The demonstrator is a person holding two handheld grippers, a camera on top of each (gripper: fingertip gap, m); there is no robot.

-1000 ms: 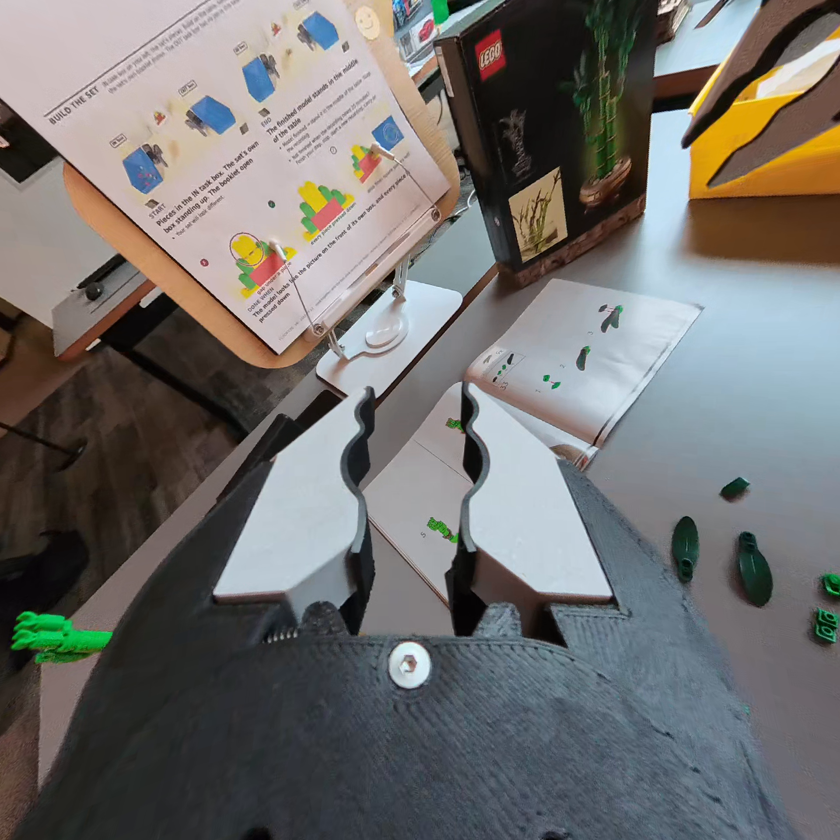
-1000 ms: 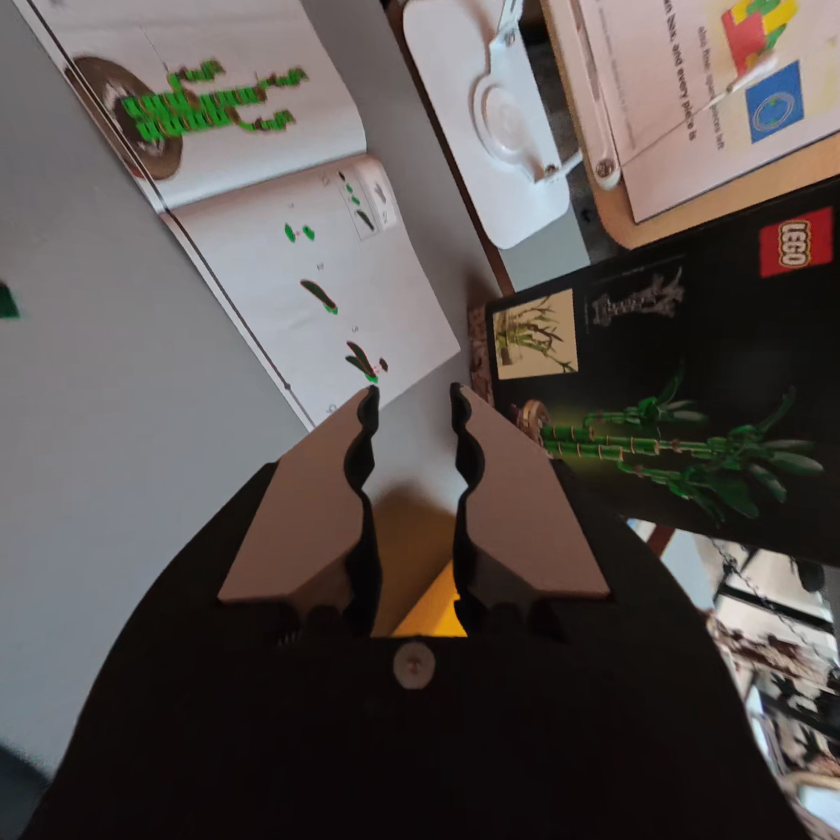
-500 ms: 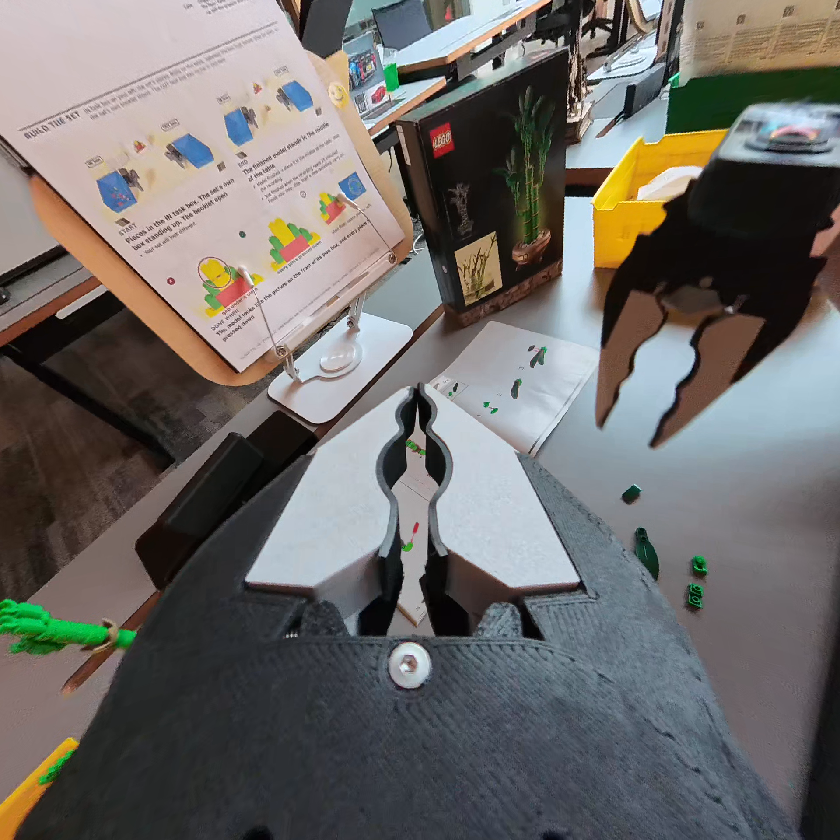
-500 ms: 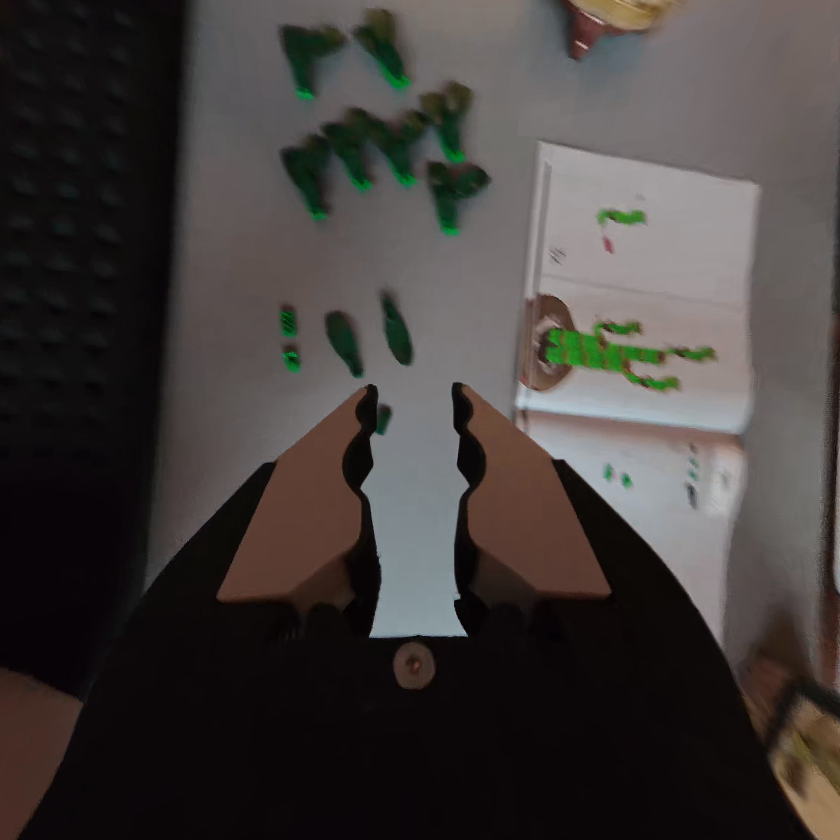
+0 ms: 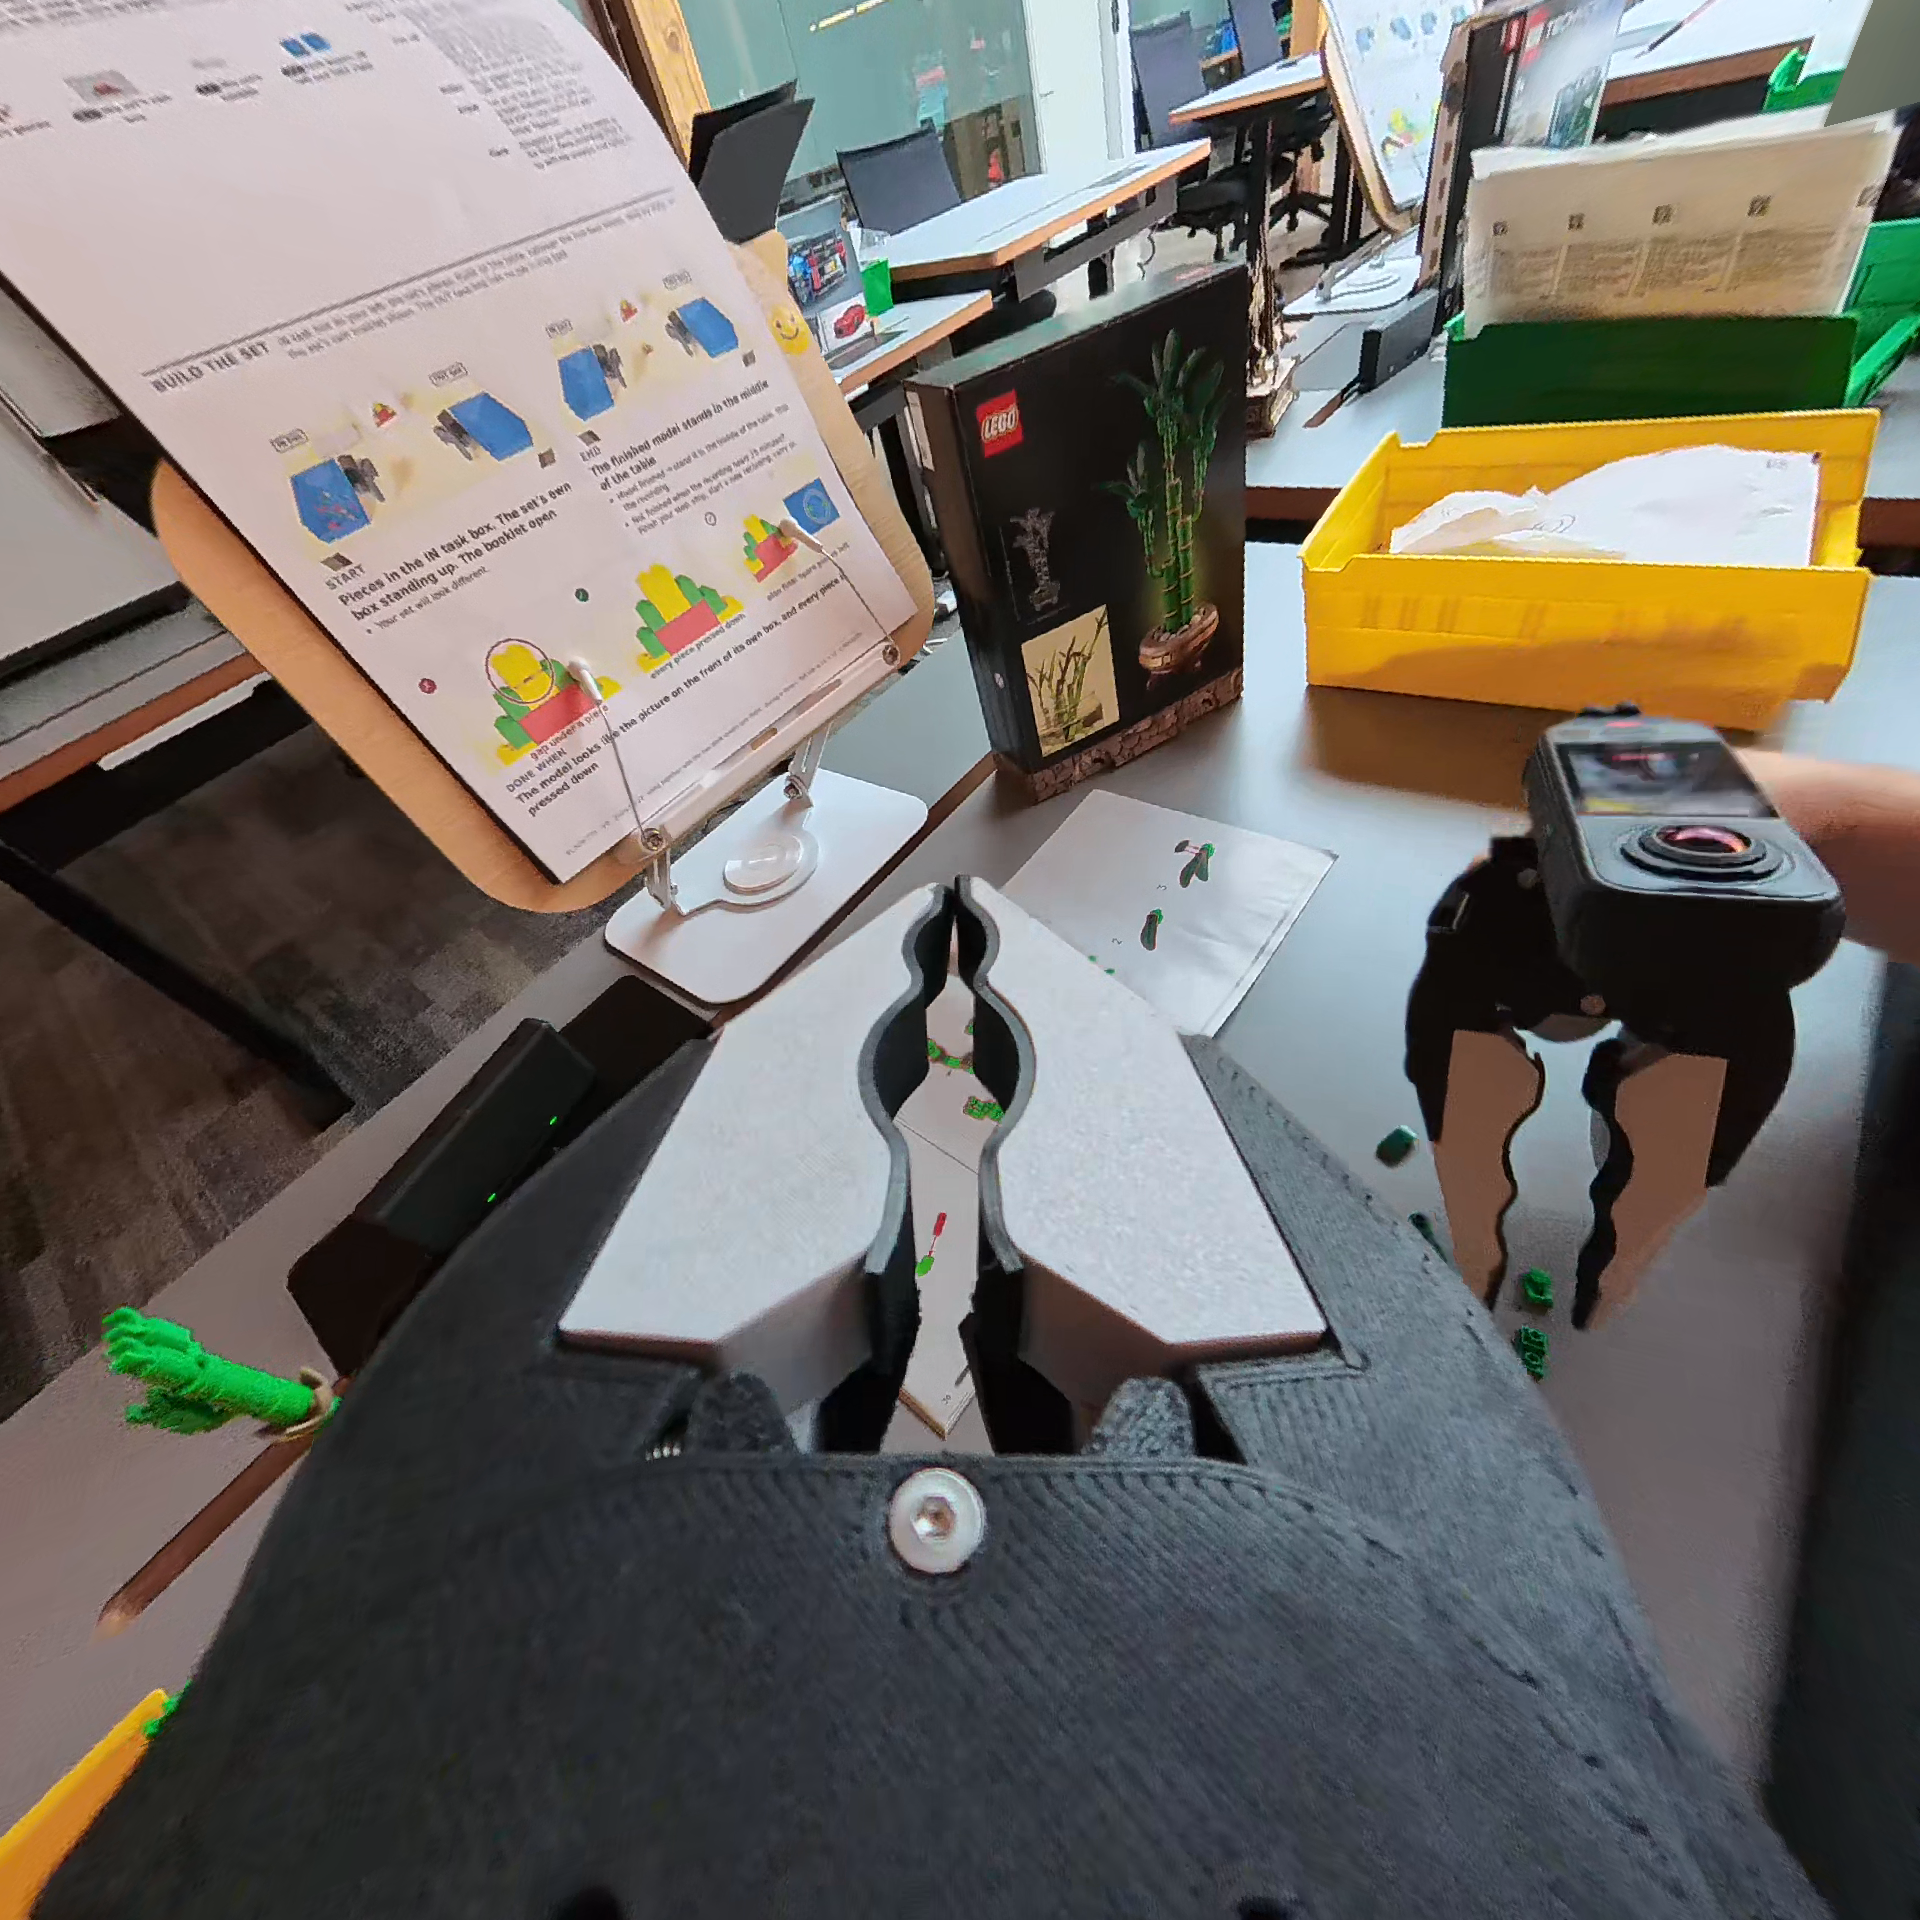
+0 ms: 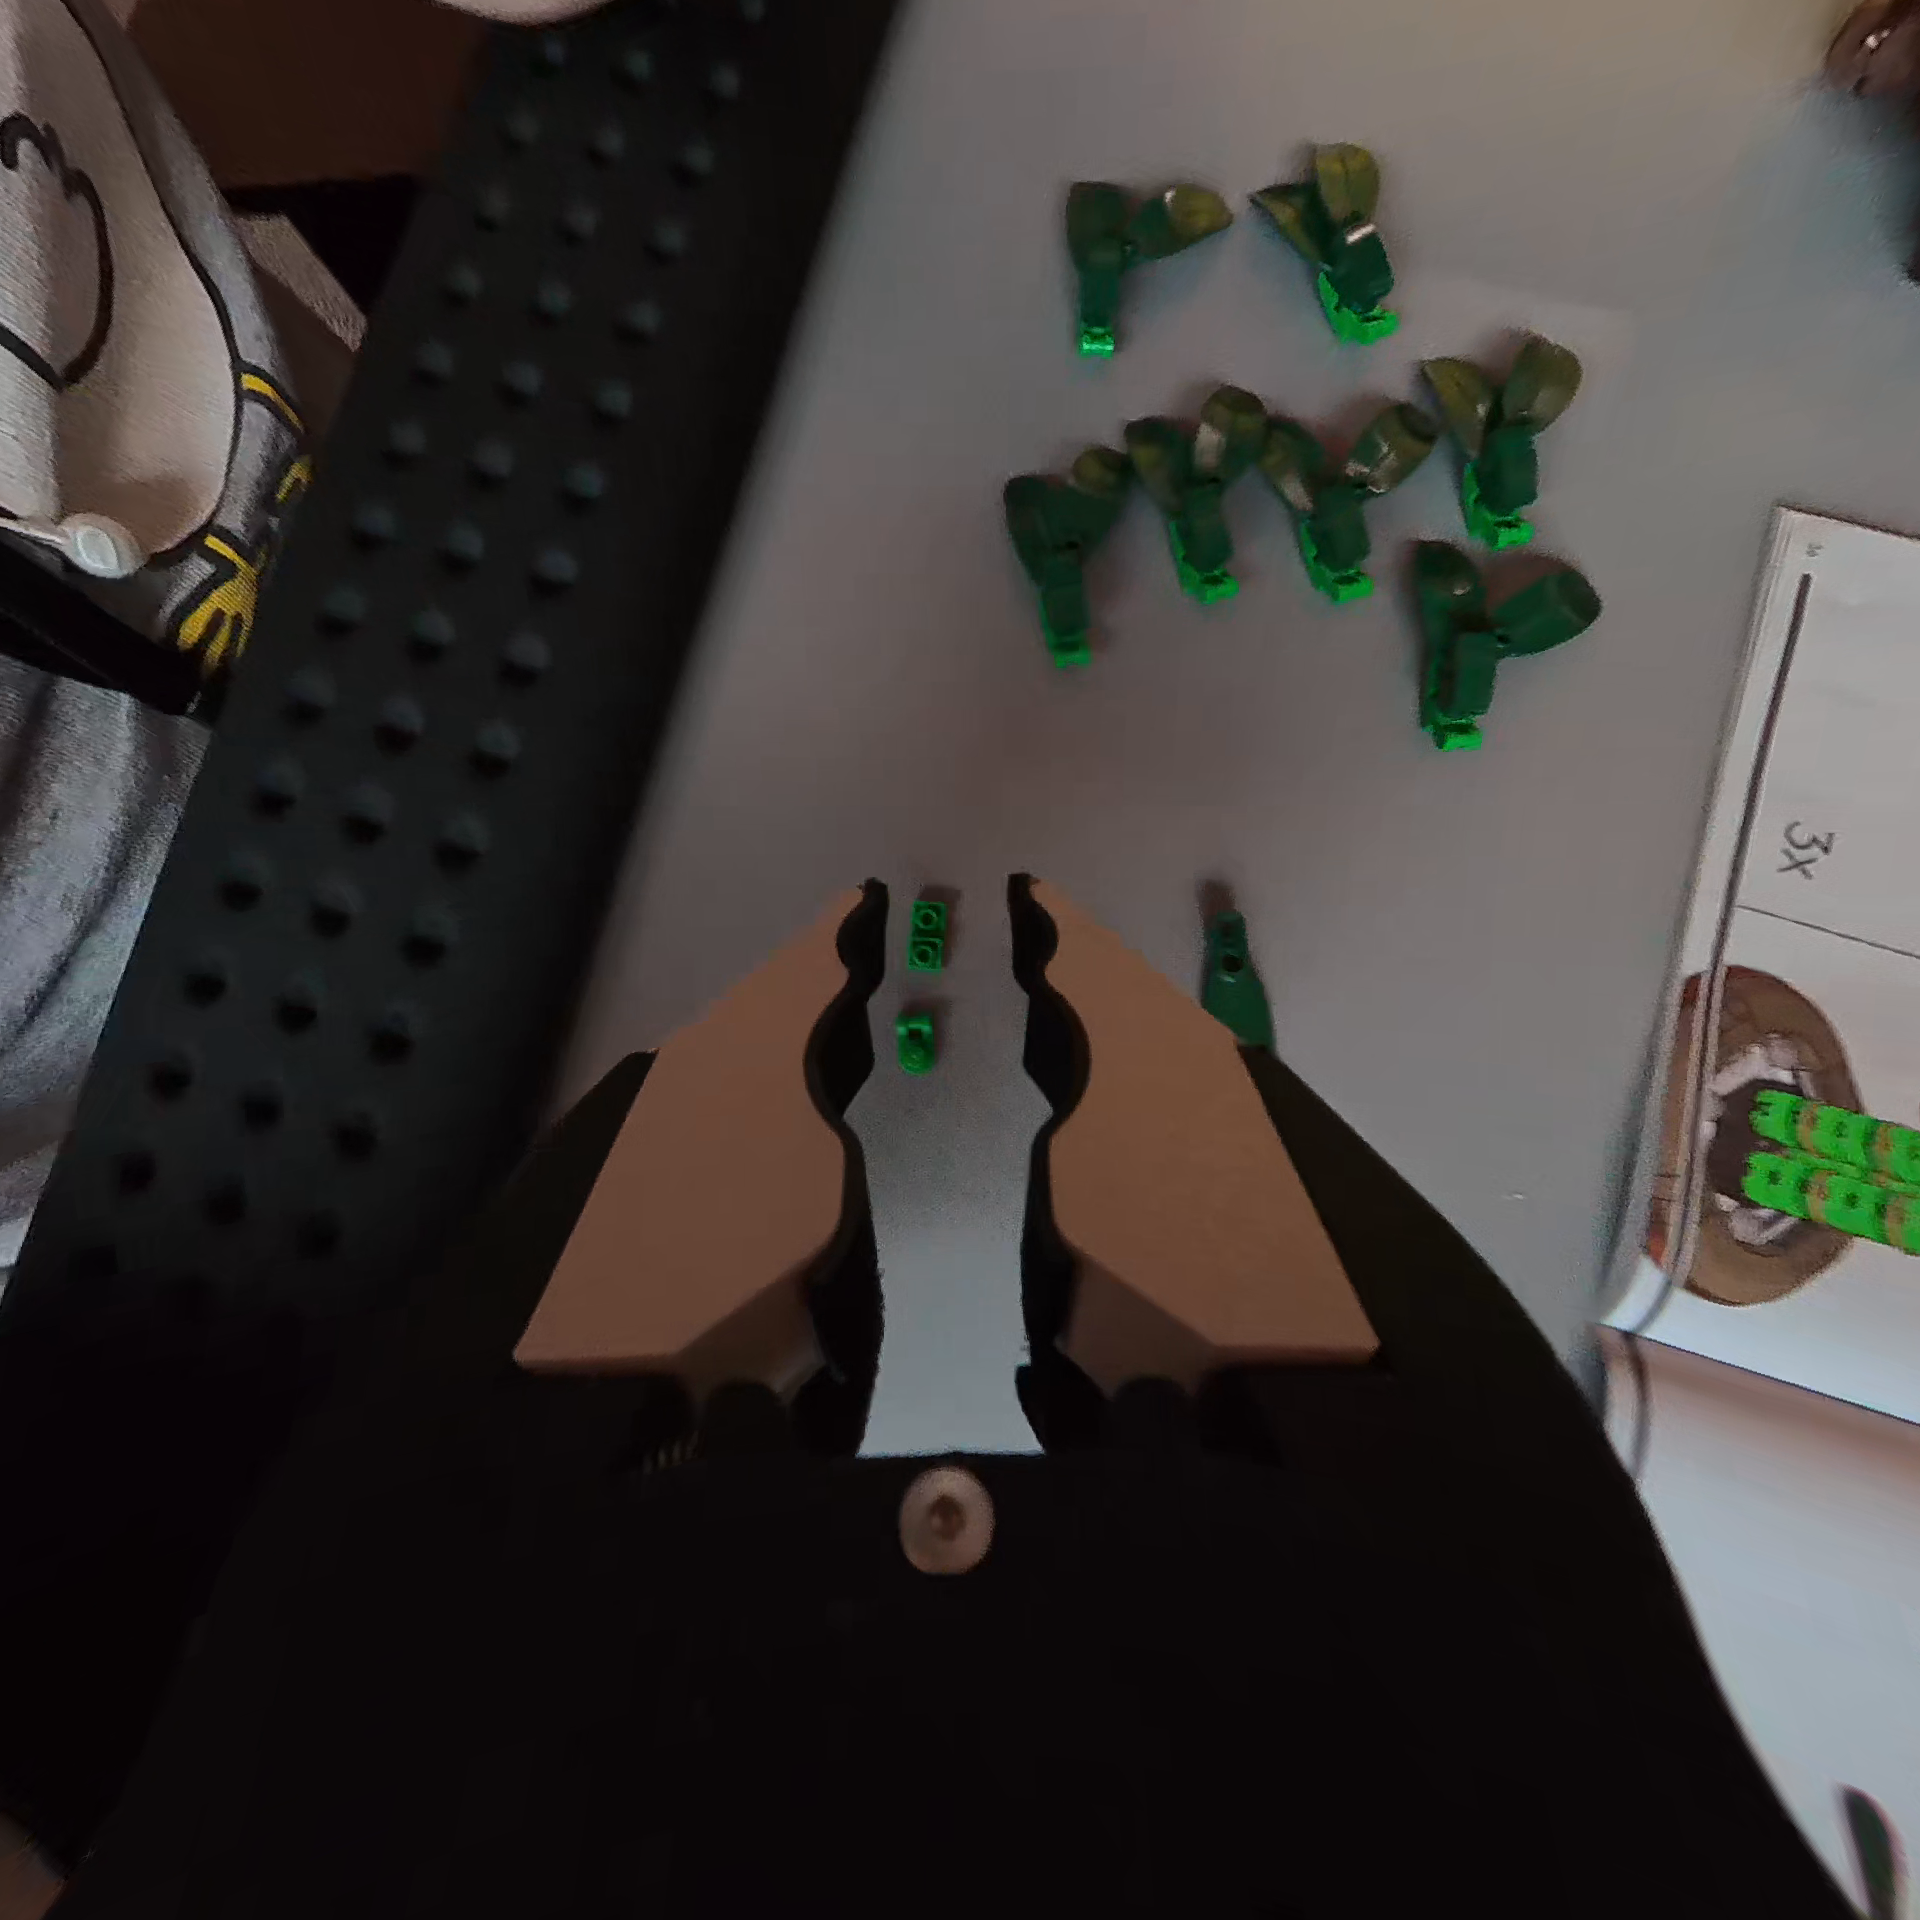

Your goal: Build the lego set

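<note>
My right gripper (image 6: pixel 945 888) is open and points down at the grey table. A small green two-stud plate (image 6: pixel 927 935) and a small green clip piece (image 6: pixel 914 1042) lie between its fingers. A dark green leaf (image 6: pixel 1231 982) lies just right of the right finger. Several built leaf clusters (image 6: pixel 1320 488) lie farther ahead. My left gripper (image 5: pixel 956 899) is shut and empty, held above the open instruction booklet (image 5: pixel 1164 914). The right gripper also shows in the left wrist view (image 5: pixel 1538 1309), over small green pieces (image 5: pixel 1536 1288).
The Lego box (image 5: pixel 1101 540) stands behind the booklet, with a yellow bin (image 5: pixel 1579 613) to its right. An instruction sheet on a stand (image 5: pixel 499 468) is at the back left. A green bamboo stem (image 5: pixel 208 1382) lies far left. A black studded strip (image 6: pixel 416 727) runs left of the right gripper. The tips of one gripper are about 25 centimeters away from the tips of the other. The dark green leaf (image 6: pixel 1231 982) sits 6 centimeters or so from the ends of my right fingers.
My left gripper has shut and drawn back from the booklet. My right gripper has swung from the box and booklet to above the small green pieces and come lower.
</note>
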